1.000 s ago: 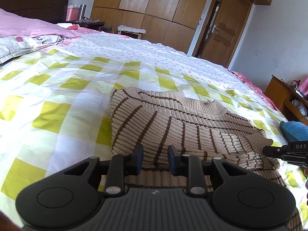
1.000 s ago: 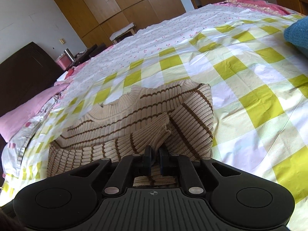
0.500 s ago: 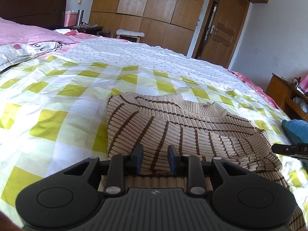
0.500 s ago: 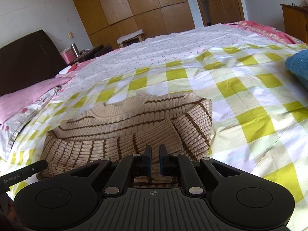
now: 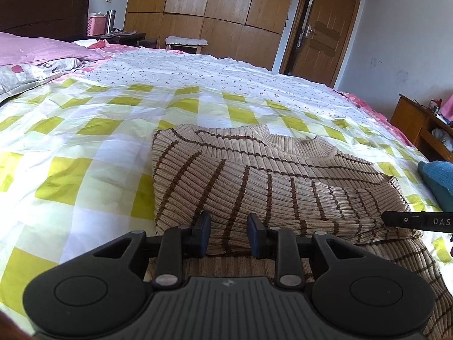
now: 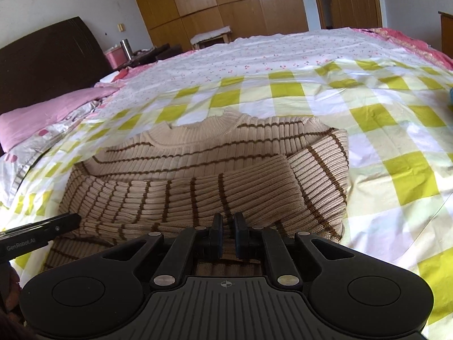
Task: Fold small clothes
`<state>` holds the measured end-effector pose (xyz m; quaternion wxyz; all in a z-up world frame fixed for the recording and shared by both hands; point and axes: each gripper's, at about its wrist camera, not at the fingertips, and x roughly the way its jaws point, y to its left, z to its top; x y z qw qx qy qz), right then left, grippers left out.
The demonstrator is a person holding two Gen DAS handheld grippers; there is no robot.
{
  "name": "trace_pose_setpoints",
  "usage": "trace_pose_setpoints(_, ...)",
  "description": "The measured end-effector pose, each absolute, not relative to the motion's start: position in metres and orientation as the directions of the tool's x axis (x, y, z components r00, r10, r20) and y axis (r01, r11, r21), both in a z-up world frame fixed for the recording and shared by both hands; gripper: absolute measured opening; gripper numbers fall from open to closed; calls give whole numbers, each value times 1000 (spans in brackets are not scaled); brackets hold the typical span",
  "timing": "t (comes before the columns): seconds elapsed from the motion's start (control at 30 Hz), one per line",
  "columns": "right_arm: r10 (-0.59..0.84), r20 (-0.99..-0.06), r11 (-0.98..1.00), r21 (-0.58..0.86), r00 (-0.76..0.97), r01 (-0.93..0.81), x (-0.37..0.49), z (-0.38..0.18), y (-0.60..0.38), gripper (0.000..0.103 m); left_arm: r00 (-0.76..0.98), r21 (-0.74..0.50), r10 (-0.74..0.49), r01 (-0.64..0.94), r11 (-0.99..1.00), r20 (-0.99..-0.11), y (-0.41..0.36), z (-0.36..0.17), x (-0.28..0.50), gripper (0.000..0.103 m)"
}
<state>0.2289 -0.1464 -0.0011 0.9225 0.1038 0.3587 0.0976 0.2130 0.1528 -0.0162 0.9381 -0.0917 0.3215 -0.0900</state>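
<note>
A beige sweater [image 5: 254, 175] with thin brown stripes lies on the yellow-checked bed sheet [image 5: 85, 141], neck away from me and both sleeves folded across its front. My left gripper [image 5: 229, 235] sits at the sweater's near left edge, its jaws a short way apart with knit fabric bunched between the pads. My right gripper [image 6: 228, 235] is at the near right part of the sweater [image 6: 198, 170], jaws almost together on a pinch of fabric. Each view shows one black finger of the other gripper at its edge: the left one's fingers [image 6: 56, 223], the right one's fingers [image 5: 410, 221].
A blue cloth [image 5: 438, 178] lies right of the sweater. Pink pillows [image 5: 42, 51] are at the left by the dark headboard [image 6: 51, 65]. A wooden cabinet [image 5: 419, 124] stands beyond the bed's right side. Wardrobes and a door line the far wall.
The right wrist view has rolled level and shifted a little, and the left gripper's finger has come into its left edge. The sweater's fold and both grips look the same.
</note>
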Motion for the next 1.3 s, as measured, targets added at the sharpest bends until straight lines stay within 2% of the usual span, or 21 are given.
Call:
trace_pose_setpoints(0.2,246,-656,965,238,713,-113,228,0,-149,11,775,-240,-242,120,963,-584,156,-13,206,35)
trace_pose_setpoints(0.43,287,-659,955,250,695,-157,208,12,-152,13,736,-288,-245,71,955,-631,166,-10,183,35)
trace_pose_setpoints(0.83,372,-691,928,289,620,-234,115,25,-177,14,618,-245,-213,33,969,-757,181,-6,81,35)
trace_pose_setpoints(1.3,337,-766,942,275,548,-195,25,16,-210,14,505,-244,-236,51,968,-830,161,-7,4,34)
